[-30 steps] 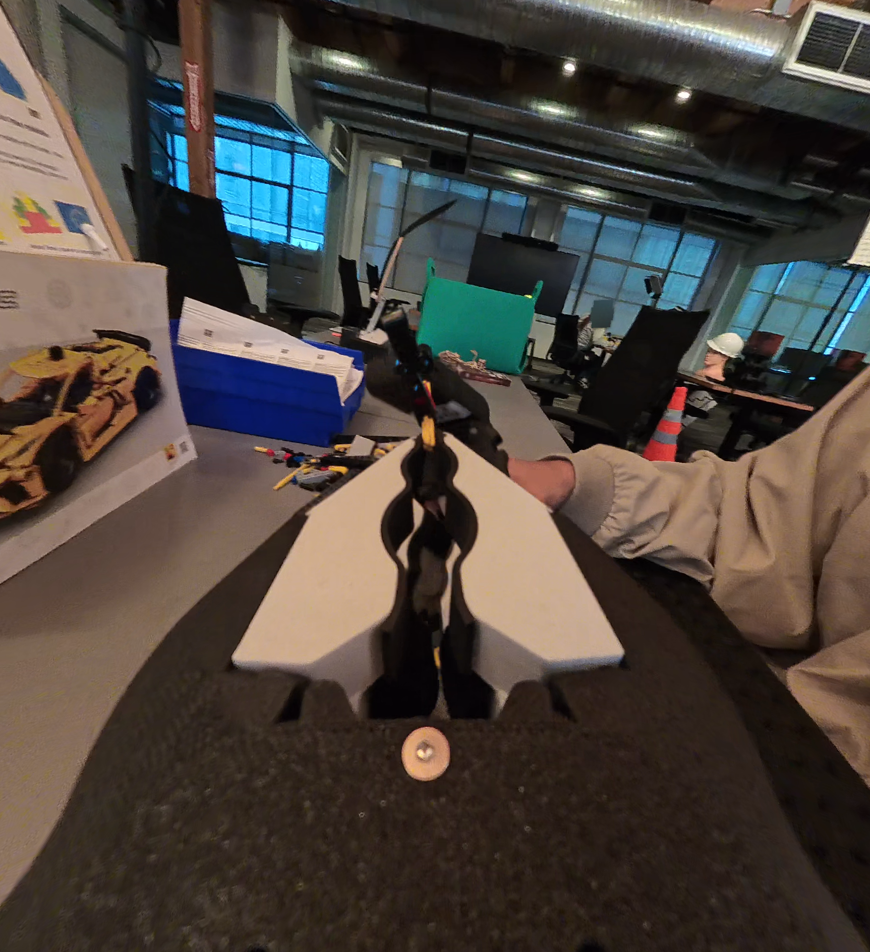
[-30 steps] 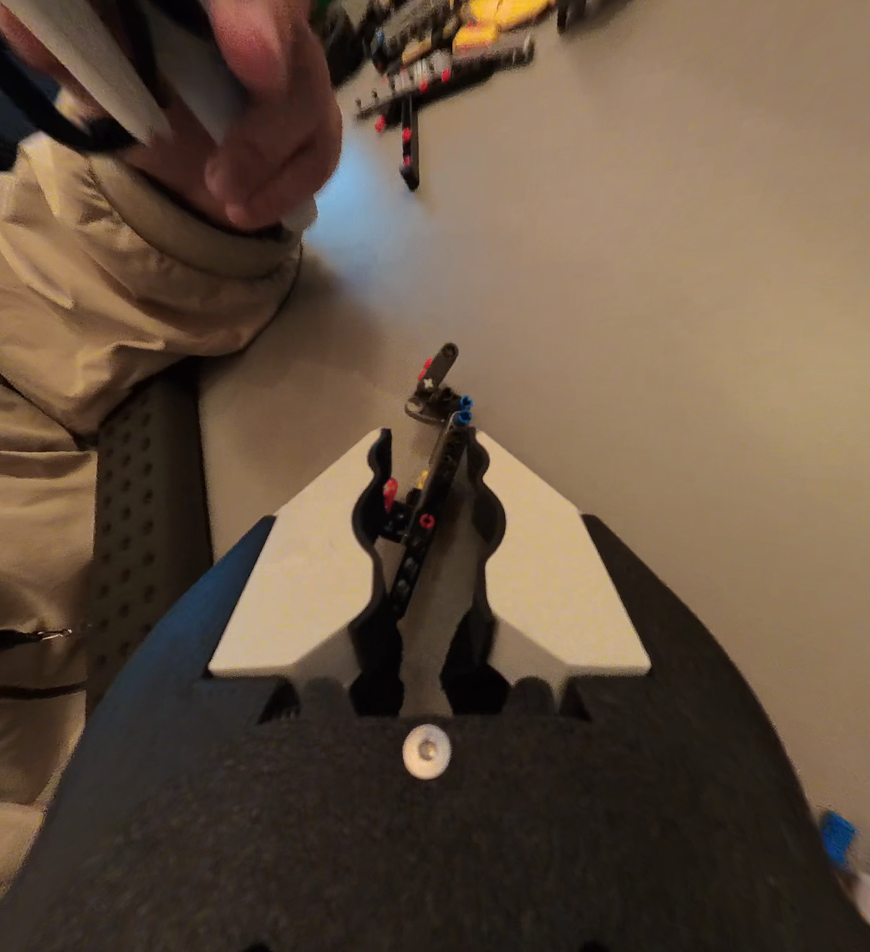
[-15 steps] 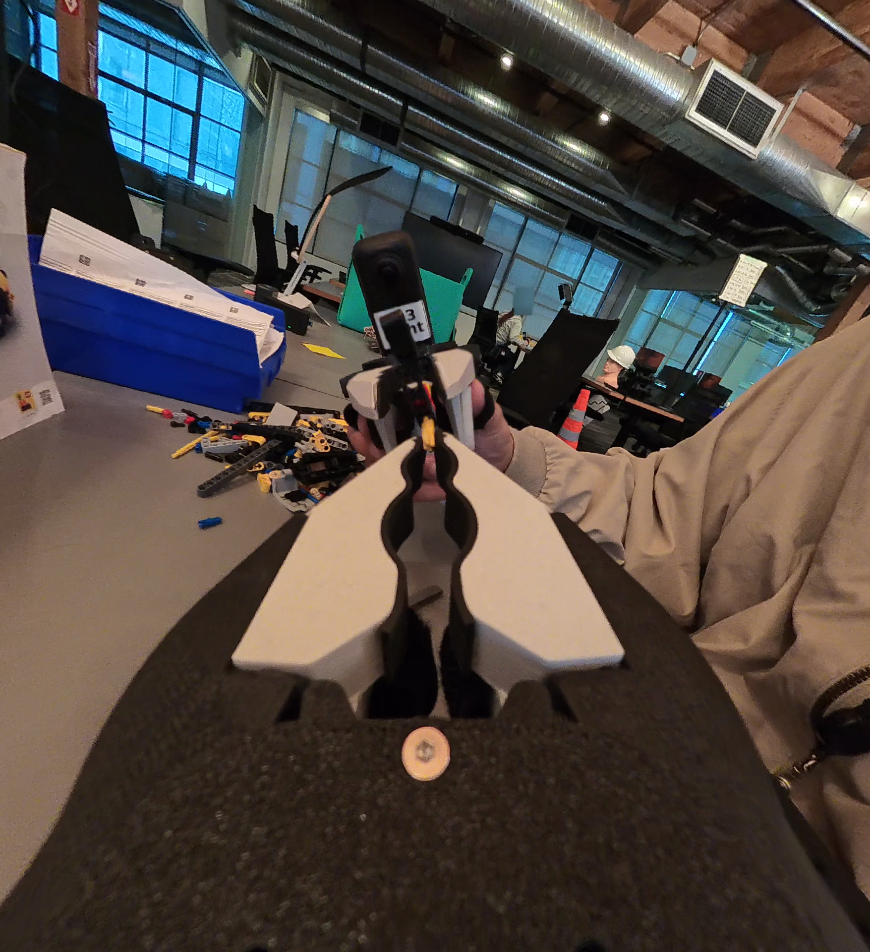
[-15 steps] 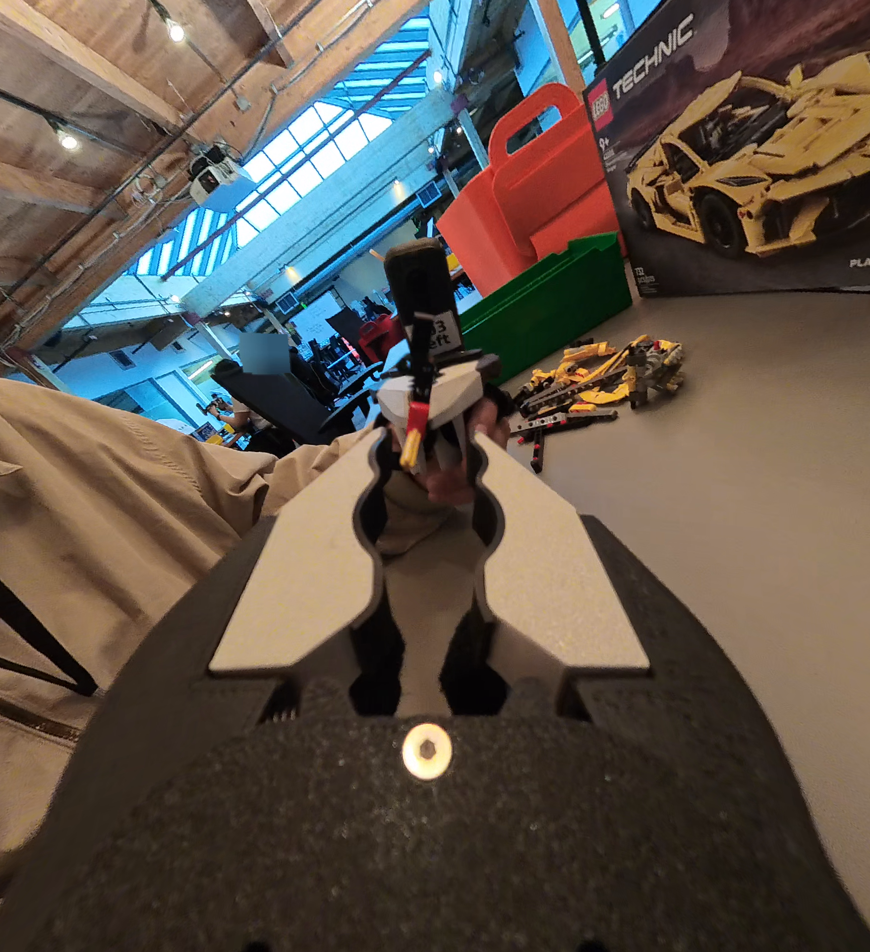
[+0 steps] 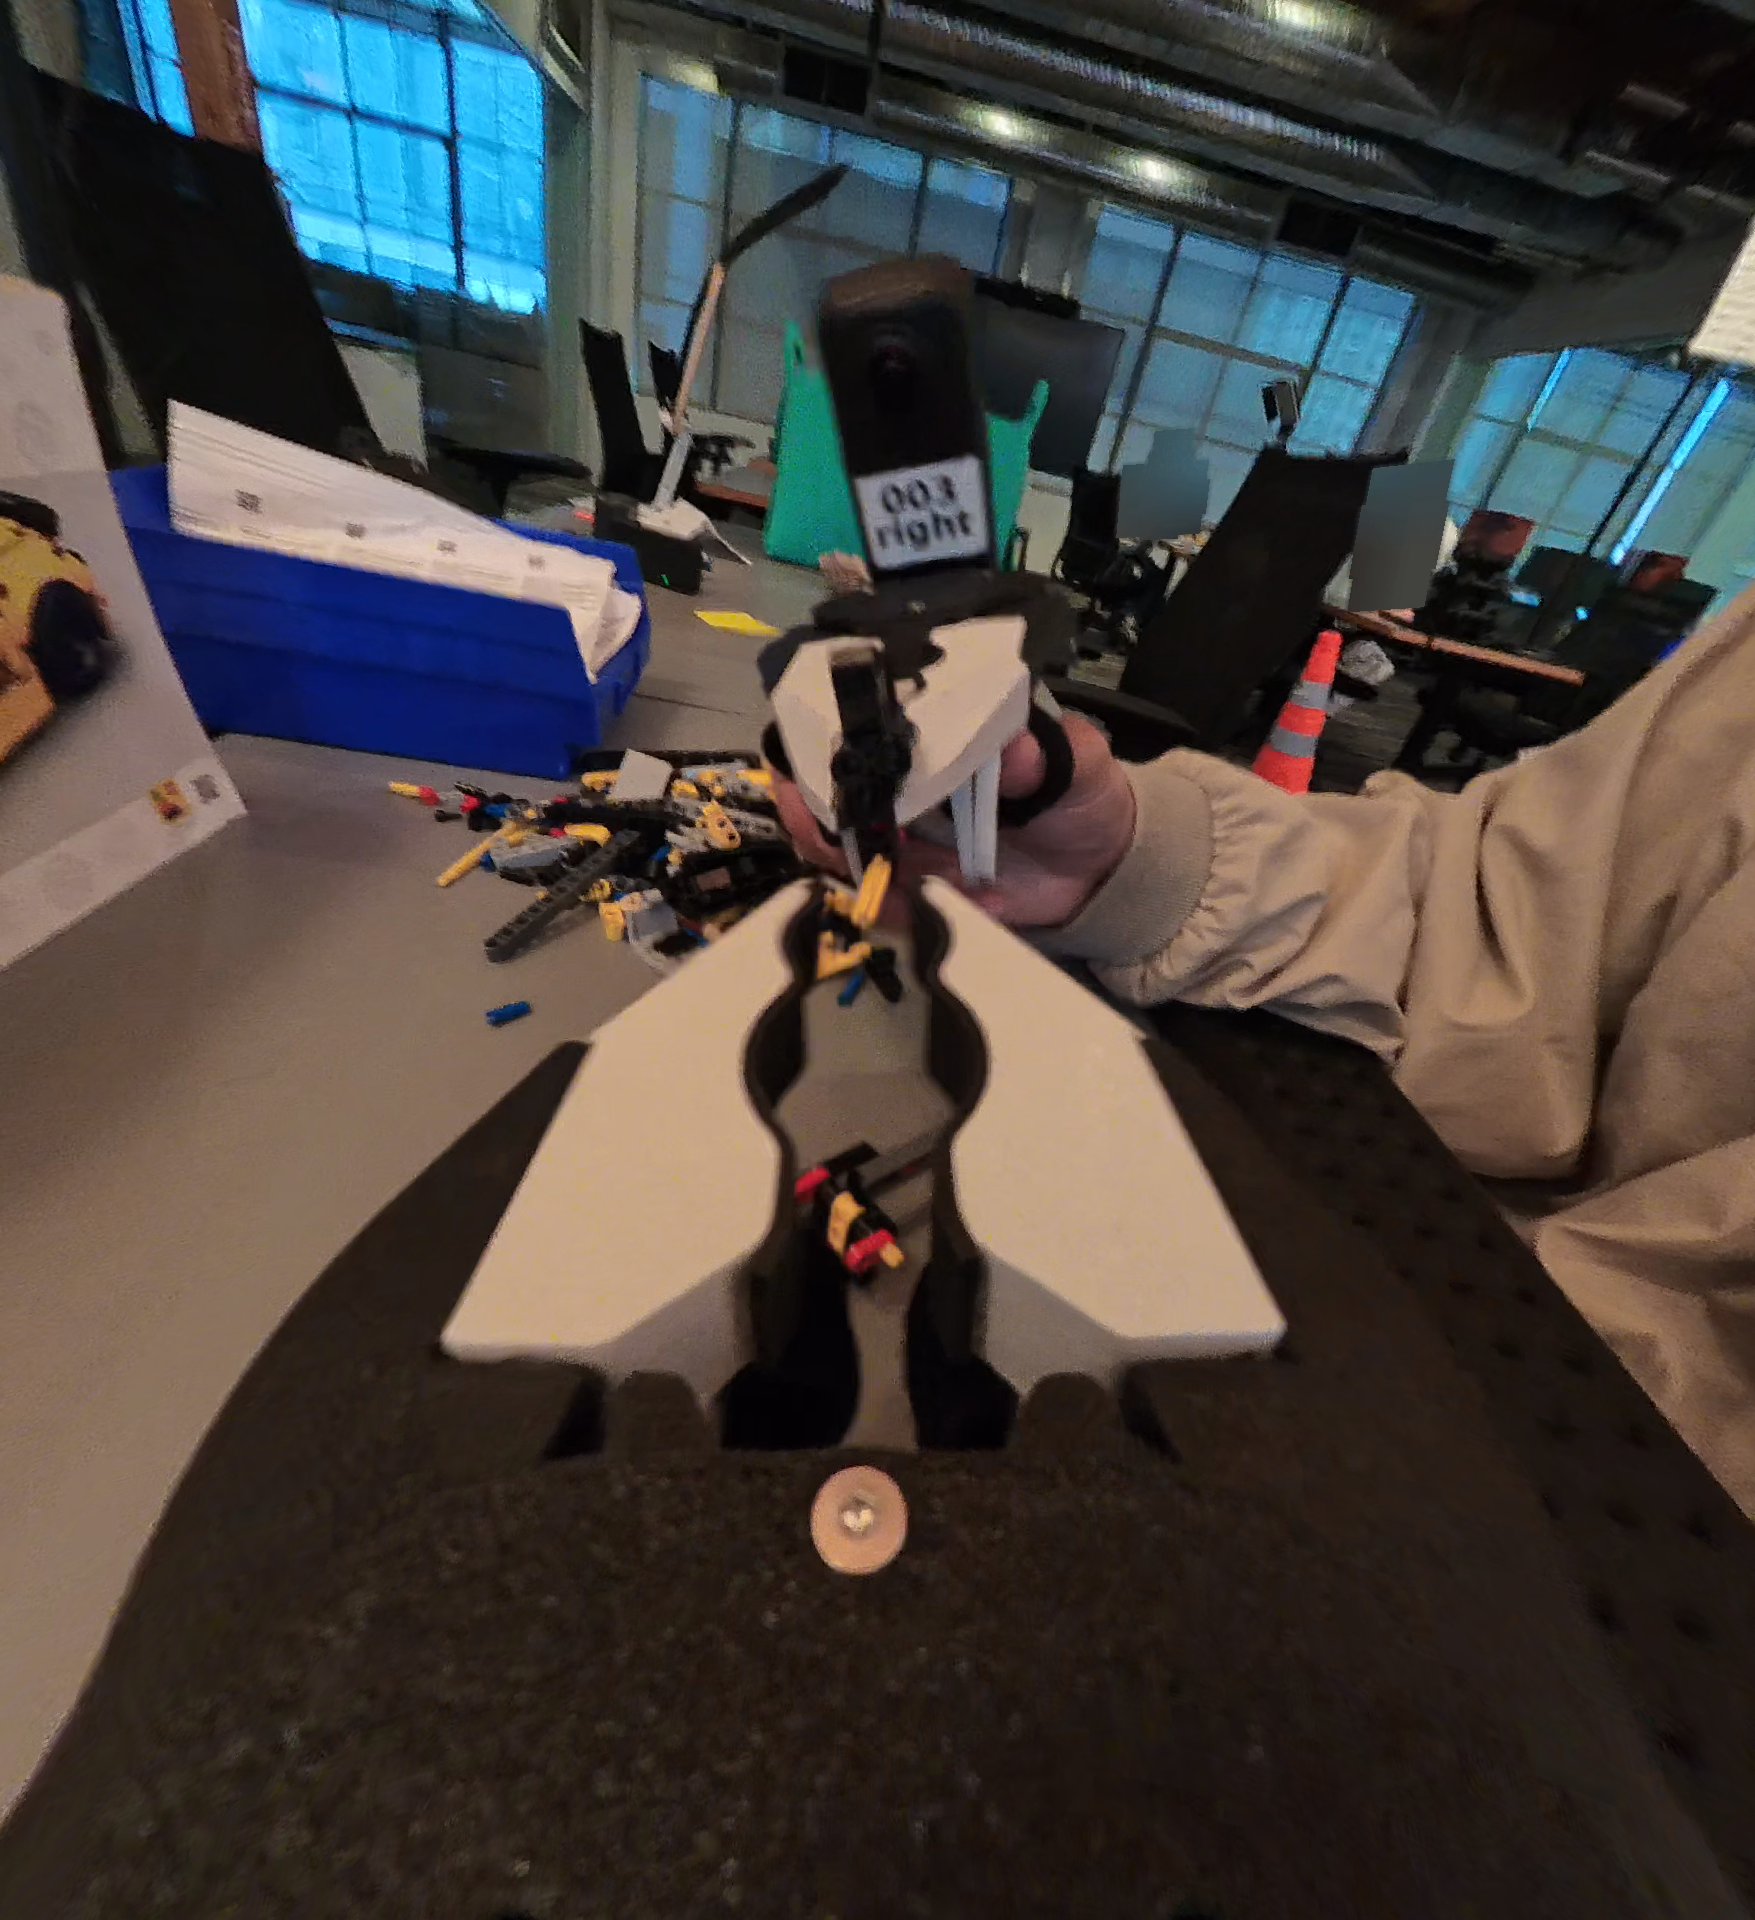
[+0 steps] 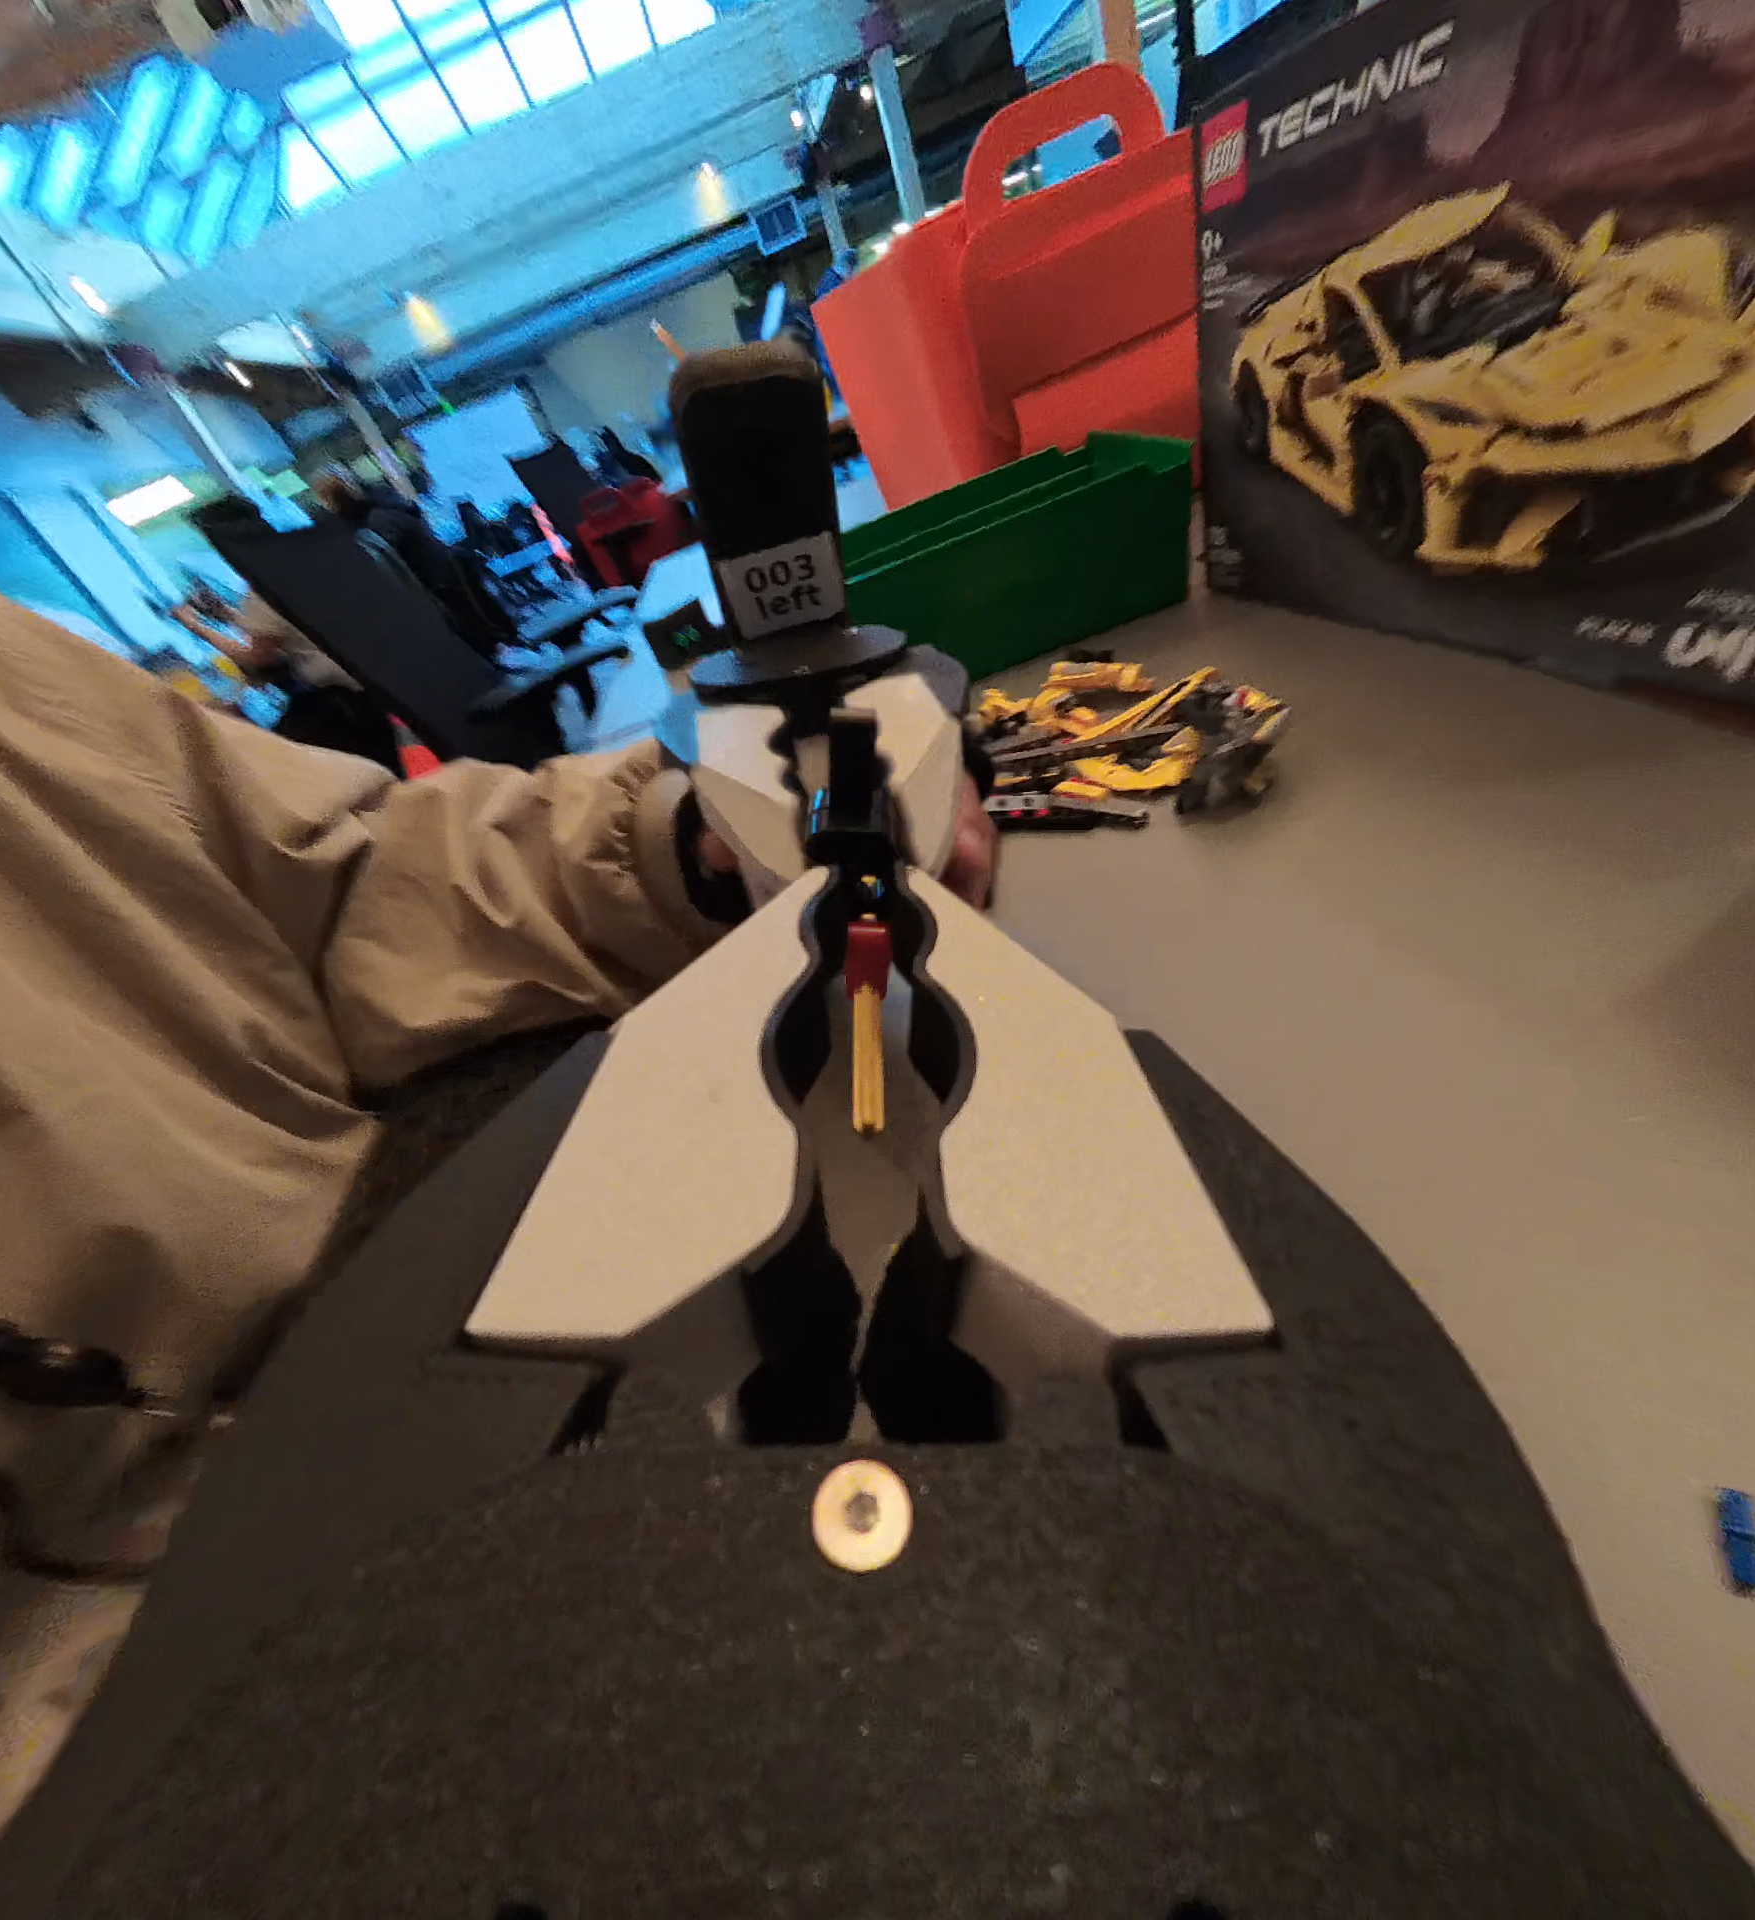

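Observation:
My left gripper (image 5: 865,902) is shut on a small black brick assembly (image 5: 849,1216) with red and yellow pins, which runs back between its white fingers (image 5: 644,1174). My right gripper (image 6: 865,883) is shut on a black beam piece with a red connector and a yellow axle (image 6: 866,1039). The two grippers point at each other, tip to tip, above the grey table (image 5: 177,1091). The right gripper shows in the left wrist view (image 5: 888,748), and the left gripper shows in the right wrist view (image 6: 842,774). The two pieces meet between the tips; I cannot tell if they are joined.
A pile of loose black and yellow pieces (image 5: 634,842) lies behind the grippers and also shows in the right wrist view (image 6: 1133,748). A blue bin with papers (image 5: 385,665), a box with a yellow car (image 6: 1517,364), a green bin (image 6: 1018,551) and an orange case (image 6: 1039,301) stand around. A blue pin (image 6: 1740,1538) lies loose. Left and right tips are no more than a few centimetres apart.
My right gripper swung up from pointing at the table to face the left gripper. The two grippers have come closer, tip to tip, each still holding its piece.

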`<control>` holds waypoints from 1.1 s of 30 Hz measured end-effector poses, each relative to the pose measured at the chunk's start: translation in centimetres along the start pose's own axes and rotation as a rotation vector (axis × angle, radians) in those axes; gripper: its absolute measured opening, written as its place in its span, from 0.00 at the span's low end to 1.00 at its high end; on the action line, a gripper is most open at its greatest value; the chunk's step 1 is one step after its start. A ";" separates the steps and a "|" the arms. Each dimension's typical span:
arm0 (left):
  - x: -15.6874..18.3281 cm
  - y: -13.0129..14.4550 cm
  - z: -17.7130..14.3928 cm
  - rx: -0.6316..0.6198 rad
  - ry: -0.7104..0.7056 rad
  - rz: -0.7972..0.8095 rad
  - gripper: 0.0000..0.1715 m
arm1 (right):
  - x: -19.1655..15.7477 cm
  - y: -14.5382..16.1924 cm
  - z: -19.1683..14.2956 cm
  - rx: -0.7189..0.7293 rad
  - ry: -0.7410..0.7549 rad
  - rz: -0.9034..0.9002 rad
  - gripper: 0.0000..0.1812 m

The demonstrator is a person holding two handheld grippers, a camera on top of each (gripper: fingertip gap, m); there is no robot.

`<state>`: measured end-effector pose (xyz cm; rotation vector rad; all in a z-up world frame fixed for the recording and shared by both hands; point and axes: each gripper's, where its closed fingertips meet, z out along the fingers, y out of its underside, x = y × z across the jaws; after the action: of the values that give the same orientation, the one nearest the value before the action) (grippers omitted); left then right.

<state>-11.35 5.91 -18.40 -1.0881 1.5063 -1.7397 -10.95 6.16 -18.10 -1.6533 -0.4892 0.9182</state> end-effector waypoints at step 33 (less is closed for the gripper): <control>2.2 0.0 0.2 -0.110 -0.015 0.281 0.08 | -2.9 1.0 0.3 -0.057 -0.153 0.016 0.18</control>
<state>-12.29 3.93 -17.90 -0.8895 1.6732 -1.4685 -13.11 3.95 -18.19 -1.6473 -0.6121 1.0566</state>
